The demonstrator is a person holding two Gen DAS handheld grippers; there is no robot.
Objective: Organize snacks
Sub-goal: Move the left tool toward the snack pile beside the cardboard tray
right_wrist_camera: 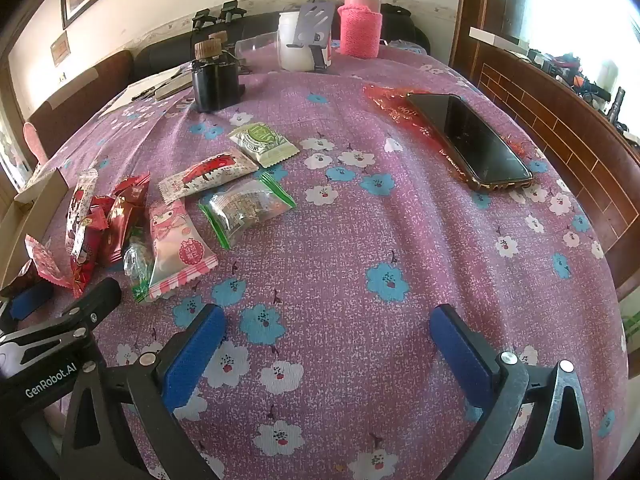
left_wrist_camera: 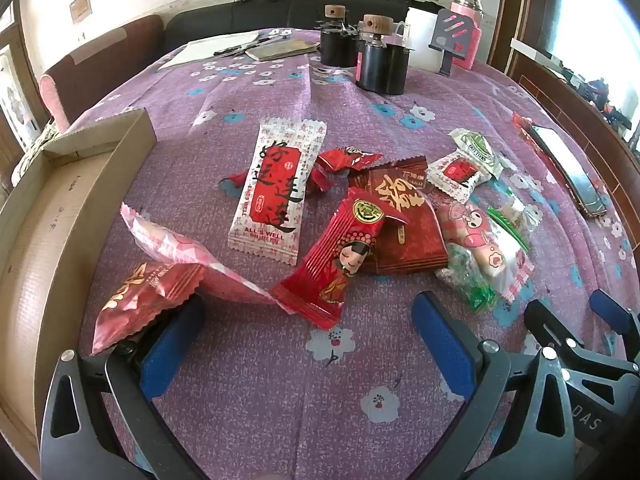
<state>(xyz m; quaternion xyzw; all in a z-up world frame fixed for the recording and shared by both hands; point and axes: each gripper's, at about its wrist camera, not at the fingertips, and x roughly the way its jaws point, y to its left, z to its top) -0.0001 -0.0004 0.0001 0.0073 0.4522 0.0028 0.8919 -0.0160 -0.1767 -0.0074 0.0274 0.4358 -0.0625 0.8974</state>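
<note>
Several wrapped snacks lie scattered on a purple flowered tablecloth [left_wrist_camera: 280, 380]. Among them are a long white and red packet [left_wrist_camera: 276, 184], a red packet with a cartoon figure [left_wrist_camera: 340, 260], a dark red packet [left_wrist_camera: 404, 216] and a pink cartoon packet [right_wrist_camera: 176, 244]. A clear green-edged packet [right_wrist_camera: 248, 208] lies further right. An open cardboard box [left_wrist_camera: 60, 216] stands at the left. My left gripper [left_wrist_camera: 308, 344] is open just short of the red snacks, with a shiny red packet [left_wrist_camera: 140, 304] lying over its left finger. My right gripper [right_wrist_camera: 328, 344] is open above bare cloth, right of the pile.
A phone [right_wrist_camera: 468, 140] lies on red wrapping at the right. At the table's far side stand two black canisters [left_wrist_camera: 380, 68], a white jar [right_wrist_camera: 296, 48], a phone stand [right_wrist_camera: 316, 32] and a pink-sleeved flask [right_wrist_camera: 360, 20]. Papers and scissors [left_wrist_camera: 240, 48] lie far left. A wooden rail [right_wrist_camera: 560, 128] borders the right.
</note>
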